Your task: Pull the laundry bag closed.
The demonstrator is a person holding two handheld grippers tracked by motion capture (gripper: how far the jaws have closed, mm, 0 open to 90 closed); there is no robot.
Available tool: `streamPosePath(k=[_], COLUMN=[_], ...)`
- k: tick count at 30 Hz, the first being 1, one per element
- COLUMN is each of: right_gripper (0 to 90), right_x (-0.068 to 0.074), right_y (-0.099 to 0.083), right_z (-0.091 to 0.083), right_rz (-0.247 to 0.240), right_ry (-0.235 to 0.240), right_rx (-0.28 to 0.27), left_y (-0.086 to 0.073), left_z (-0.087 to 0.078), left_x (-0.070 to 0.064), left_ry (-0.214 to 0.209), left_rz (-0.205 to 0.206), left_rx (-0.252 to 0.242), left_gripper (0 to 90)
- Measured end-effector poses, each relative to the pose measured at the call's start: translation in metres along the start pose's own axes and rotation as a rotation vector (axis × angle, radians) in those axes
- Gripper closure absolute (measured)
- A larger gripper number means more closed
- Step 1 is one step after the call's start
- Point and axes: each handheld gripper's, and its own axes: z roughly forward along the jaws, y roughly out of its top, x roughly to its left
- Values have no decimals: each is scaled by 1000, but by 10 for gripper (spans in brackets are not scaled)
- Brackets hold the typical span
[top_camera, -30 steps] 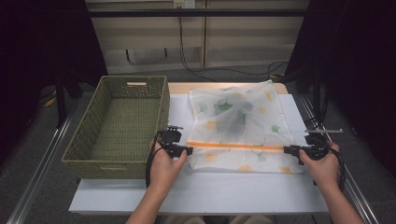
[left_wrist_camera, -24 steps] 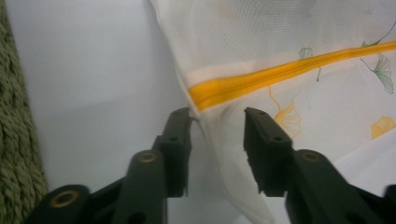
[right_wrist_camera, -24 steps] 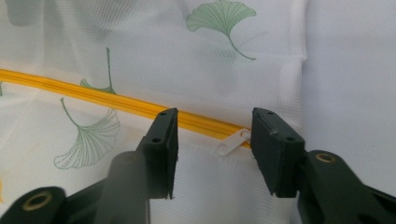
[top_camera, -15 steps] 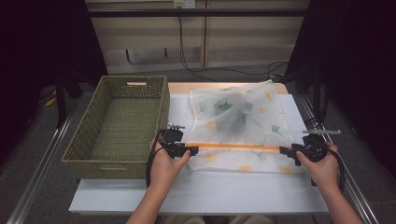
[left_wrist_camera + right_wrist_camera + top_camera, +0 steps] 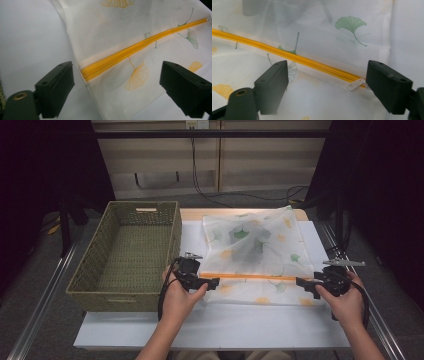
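High view: mesh laundry bag (image 5: 252, 252) flat on white tabletop (image 5: 210, 325), centre right of frame.
Left hand-held gripper (image 5: 214, 283) and right hand-held gripper (image 5: 300, 282) spread wide at ends of orange zipper (image 5: 250, 277), pinching nothing.

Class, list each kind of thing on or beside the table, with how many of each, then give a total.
Mesh bag: 1
Wicker basket: 1
Grippers, left and right: 2
Total: 4
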Motion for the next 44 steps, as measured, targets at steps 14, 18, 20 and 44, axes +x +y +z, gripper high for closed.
streamPosePath(k=[14, 18, 20, 44], right_gripper=[124, 120, 112, 109], right_x=[13, 16, 17, 26], right_y=[-4, -8, -10, -21], right_z=[0, 1, 1, 9], right_rz=[-53, -59, -64, -110], right_ry=[40, 57, 68, 104], right_rx=[-1, 1, 5, 24], left_y=[-5, -7, -8, -28], left_z=[7, 8, 10, 20], left_x=[0, 0, 0, -1], left_ry=[-56, -63, -71, -86], left_rz=[18, 28, 12, 44], left_rx=[-18, -11, -25, 6], left_gripper=[55, 52, 51, 58])
